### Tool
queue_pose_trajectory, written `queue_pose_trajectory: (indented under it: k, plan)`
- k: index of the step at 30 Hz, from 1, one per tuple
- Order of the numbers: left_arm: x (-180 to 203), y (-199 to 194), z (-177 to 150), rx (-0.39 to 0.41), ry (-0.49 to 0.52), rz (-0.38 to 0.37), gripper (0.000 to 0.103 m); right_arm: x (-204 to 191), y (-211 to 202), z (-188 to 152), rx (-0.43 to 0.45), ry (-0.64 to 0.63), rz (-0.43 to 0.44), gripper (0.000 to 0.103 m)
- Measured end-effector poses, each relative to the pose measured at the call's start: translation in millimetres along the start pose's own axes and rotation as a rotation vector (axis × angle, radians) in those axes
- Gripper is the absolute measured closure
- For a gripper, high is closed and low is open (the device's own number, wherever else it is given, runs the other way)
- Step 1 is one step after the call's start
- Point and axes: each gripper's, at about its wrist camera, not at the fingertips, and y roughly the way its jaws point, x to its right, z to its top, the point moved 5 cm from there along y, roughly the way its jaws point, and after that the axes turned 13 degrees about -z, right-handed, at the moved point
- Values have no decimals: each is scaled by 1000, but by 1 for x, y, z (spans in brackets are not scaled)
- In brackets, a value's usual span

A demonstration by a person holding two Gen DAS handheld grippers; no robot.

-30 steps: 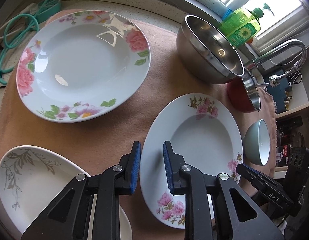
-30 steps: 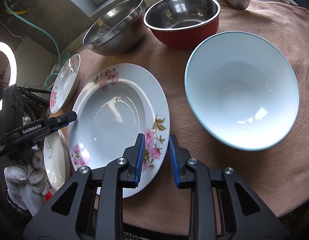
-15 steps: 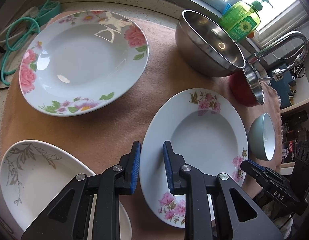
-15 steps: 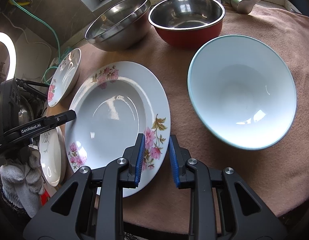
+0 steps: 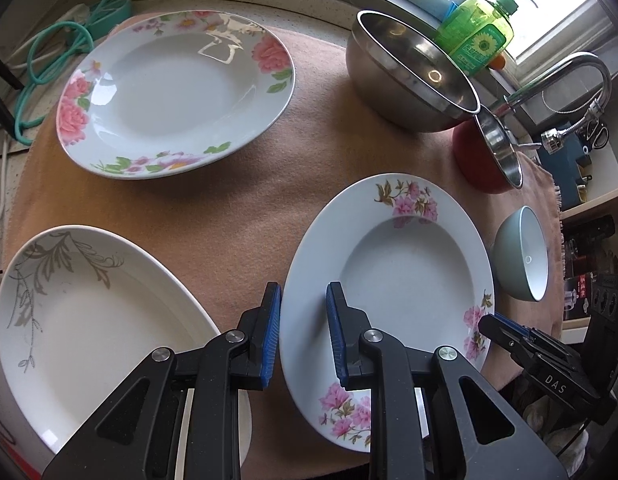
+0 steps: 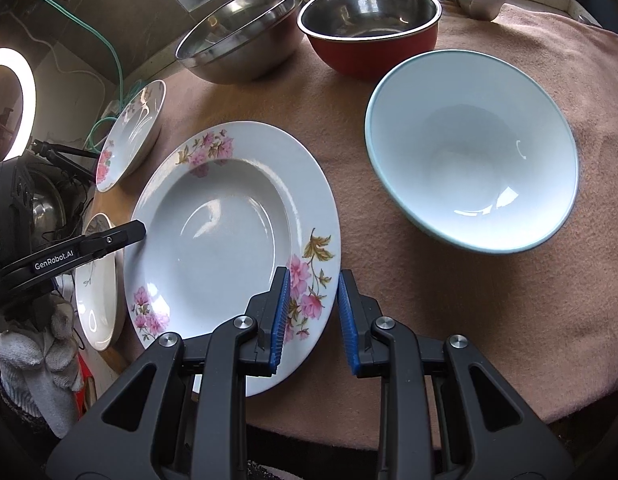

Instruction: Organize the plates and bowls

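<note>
Plates and bowls lie on a pinkish-brown cloth [image 6: 449, 300]; the white deep plate with pink flowers [image 6: 229, 232] sits centre, with the pale blue-rimmed white bowl [image 6: 473, 152] at its two o'clock. Over its rim, the left gripper [image 5: 303, 332] at nine o'clock and the right gripper [image 6: 311, 312] at five o'clock have jaws slightly parted, pinching nothing.

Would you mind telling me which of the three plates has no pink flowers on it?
The near-left plate beside the left gripper: it bears only grey leafy sprigs, while the other two carry pink blooms.
</note>
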Motion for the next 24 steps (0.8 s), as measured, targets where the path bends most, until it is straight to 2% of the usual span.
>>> queue_pose_trajectory:
  k: [24]
  plan:
    - [4, 0, -20, -7, -3, 10, 82, 3, -5, -16, -18, -13, 7, 78]
